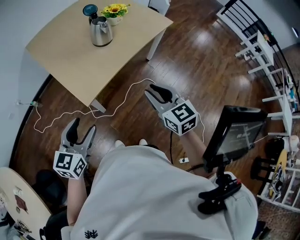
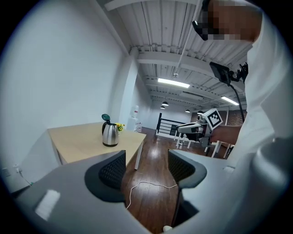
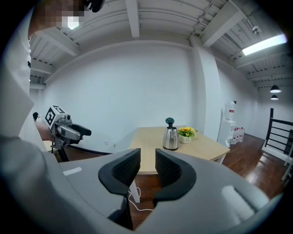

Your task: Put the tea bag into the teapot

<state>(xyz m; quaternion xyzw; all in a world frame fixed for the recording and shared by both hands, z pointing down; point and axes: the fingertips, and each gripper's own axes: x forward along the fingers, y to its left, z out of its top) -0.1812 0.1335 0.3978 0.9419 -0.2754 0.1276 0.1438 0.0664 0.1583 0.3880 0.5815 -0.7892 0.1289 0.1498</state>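
— Where do our things stand?
— The teapot (image 1: 101, 31) sits on the worktop (image 1: 61, 51) with its lid up, likely so a bag can drop in. We stand well apart from it.
— And the tea bag?
— We see none; it may be inside the pot or elsewhere. Our left hand-held gripper (image 1: 82, 127) is spread and our right hand-held gripper (image 1: 149, 90) is narrowly parted, both empty.

Light wooden table (image 1: 61, 51), yellow flowers (image 1: 115, 9), white cable (image 2: 143, 182) on dark floor (image 1: 201, 61)
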